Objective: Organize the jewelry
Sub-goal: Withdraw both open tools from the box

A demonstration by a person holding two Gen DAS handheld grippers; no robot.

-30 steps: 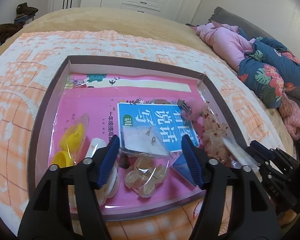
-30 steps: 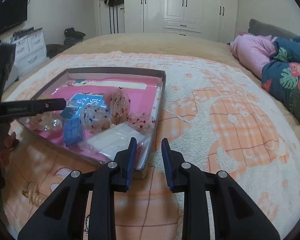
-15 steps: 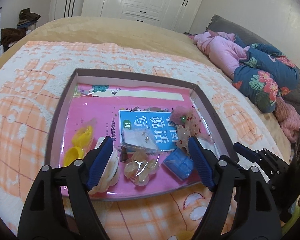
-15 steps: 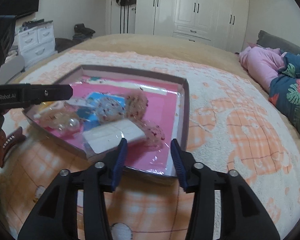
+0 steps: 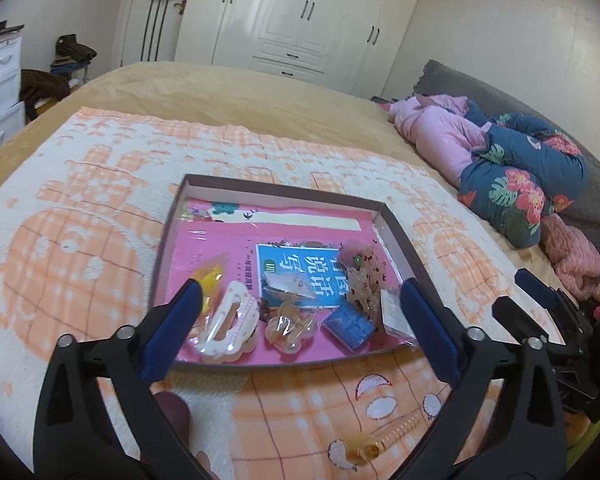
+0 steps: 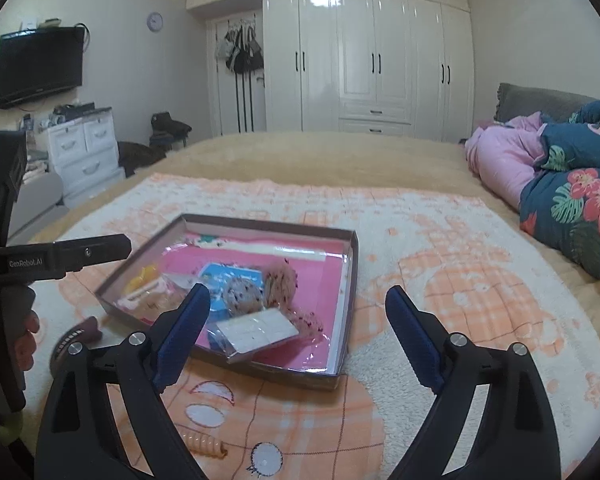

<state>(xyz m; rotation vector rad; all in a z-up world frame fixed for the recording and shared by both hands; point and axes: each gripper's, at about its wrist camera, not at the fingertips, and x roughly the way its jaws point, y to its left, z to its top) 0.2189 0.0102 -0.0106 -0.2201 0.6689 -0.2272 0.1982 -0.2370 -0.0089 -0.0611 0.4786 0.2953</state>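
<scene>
A shallow brown-rimmed tray (image 5: 284, 193) (image 6: 276, 226) with a pink lining lies on the orange-and-white blanket. It holds several bagged pieces: a yellow one (image 5: 212, 276), a white hair clip (image 5: 230, 326), a peach flower piece (image 5: 288, 326), a blue box (image 5: 346, 326), a white card (image 6: 258, 334) and speckled pouches (image 6: 242, 294). My left gripper (image 5: 300, 290) hovers above the tray's near edge, jaws opening wide with nothing gripped. My right gripper (image 6: 298, 293) hangs above the tray's near right corner, jaws also opening and empty.
An orange spiral hair tie (image 5: 396, 430) (image 6: 204, 442) and a dark maroon clip (image 6: 76, 336) lie on the blanket in front of the tray. Pink and floral bedding (image 5: 512, 176) is piled at the right. A wardrobe (image 6: 372, 64) stands behind the bed.
Both grippers have risen and drawn back from the tray, and their jaws have spread from narrow to wide. The things in the tray lie where they lay.
</scene>
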